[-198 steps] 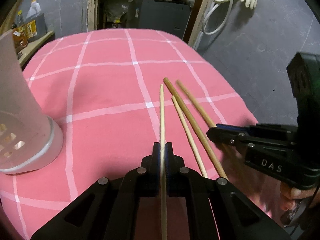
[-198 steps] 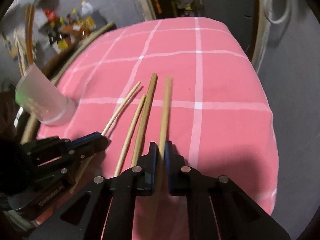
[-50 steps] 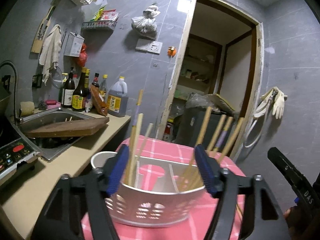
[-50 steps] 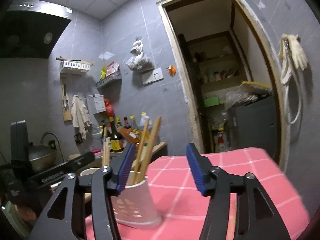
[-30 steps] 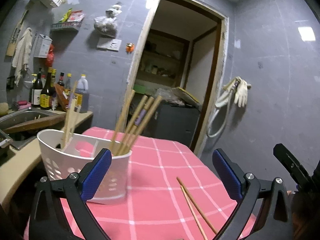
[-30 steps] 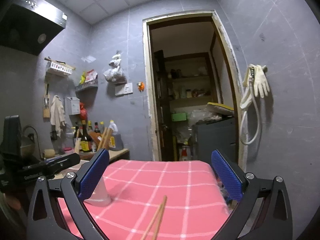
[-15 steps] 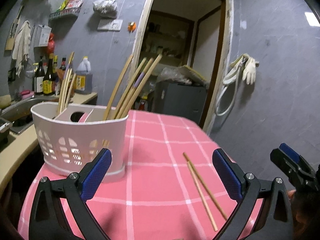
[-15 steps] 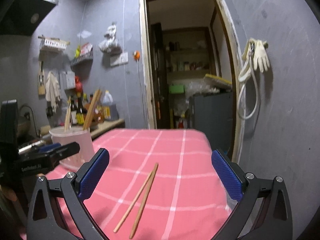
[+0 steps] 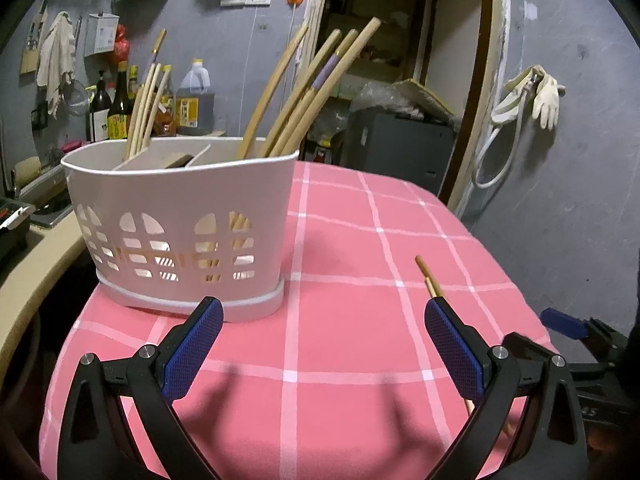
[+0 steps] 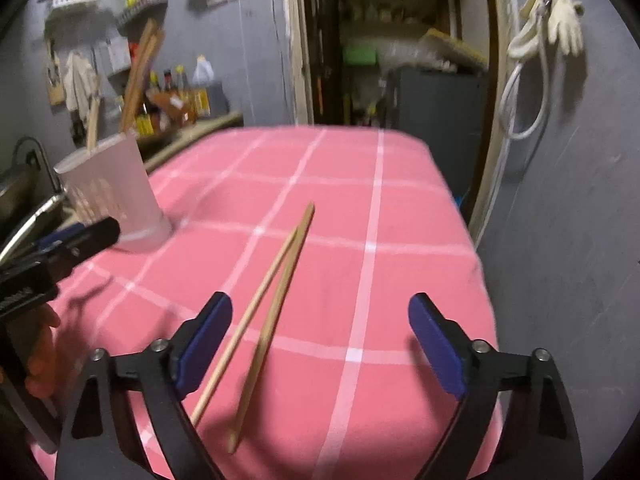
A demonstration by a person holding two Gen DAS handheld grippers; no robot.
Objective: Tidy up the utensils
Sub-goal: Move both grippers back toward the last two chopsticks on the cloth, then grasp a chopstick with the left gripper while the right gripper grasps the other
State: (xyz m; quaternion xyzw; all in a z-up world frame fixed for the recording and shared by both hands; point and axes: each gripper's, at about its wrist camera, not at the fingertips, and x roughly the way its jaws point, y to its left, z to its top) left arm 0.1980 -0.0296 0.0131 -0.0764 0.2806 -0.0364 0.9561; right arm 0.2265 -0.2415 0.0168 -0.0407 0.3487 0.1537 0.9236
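Observation:
A white perforated utensil holder (image 9: 180,216) stands on the pink checked table (image 9: 340,340) and holds several wooden chopsticks (image 9: 304,92). It also shows in the right wrist view (image 10: 116,196) at the left. Two wooden chopsticks (image 10: 276,292) lie loose on the cloth, crossing near their far ends; their tips show in the left wrist view (image 9: 428,278). My left gripper (image 9: 320,344) is open and empty, just in front of the holder. My right gripper (image 10: 320,336) is open and empty, low over the near ends of the loose chopsticks.
A kitchen counter with sauce bottles (image 9: 116,112) and a sink runs along the left. A doorway (image 9: 400,80) with shelves and a dark cabinet (image 9: 400,148) lies behind the table. Gloves and a hose (image 9: 532,96) hang on the right wall. The table's right edge (image 10: 480,280) drops off.
Both grippers let go of chopsticks into the holder and opened. Over the last second both have tilted down and lowered toward the table; the right one has closed in on the two loose chopsticks.

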